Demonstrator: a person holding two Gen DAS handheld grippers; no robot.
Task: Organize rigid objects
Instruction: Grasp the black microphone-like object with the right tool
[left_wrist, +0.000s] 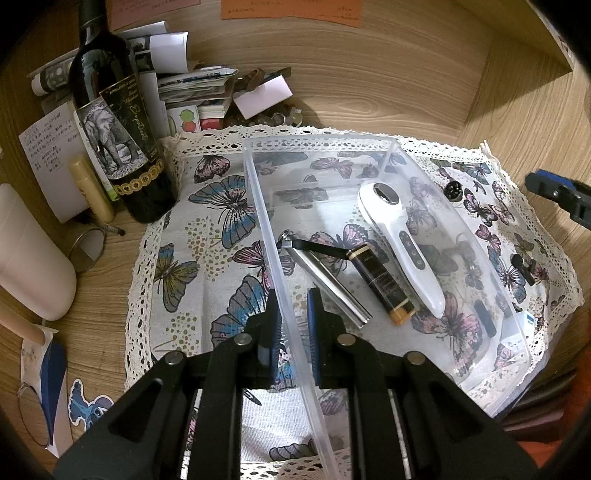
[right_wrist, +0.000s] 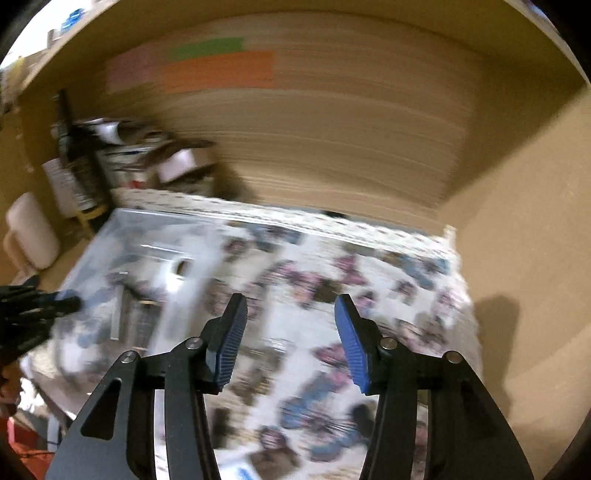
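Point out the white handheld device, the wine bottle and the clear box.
White handheld device (left_wrist: 400, 243): left wrist view, on its handle.
Wine bottle (left_wrist: 110, 110): left wrist view, on its label.
Clear box (left_wrist: 317, 139): left wrist view, on its far rim.

My left gripper (left_wrist: 293, 321) is pinching the near wall of the clear bin (left_wrist: 321, 142), so that wall is blocking any sideways pass there. Inside, a white handheld device (left_wrist: 402, 243), a black tube (left_wrist: 380, 282) and a metal cylinder (left_wrist: 328, 291) are taking up the near middle, leaving the far end free. A wine bottle (left_wrist: 114, 122) and a paper pile (left_wrist: 192, 88) are crowding the left. The cloth (right_wrist: 388, 295) under my right gripper (right_wrist: 291, 339) is lying mostly open, with a wooden wall (right_wrist: 517, 258) closing in on its right.
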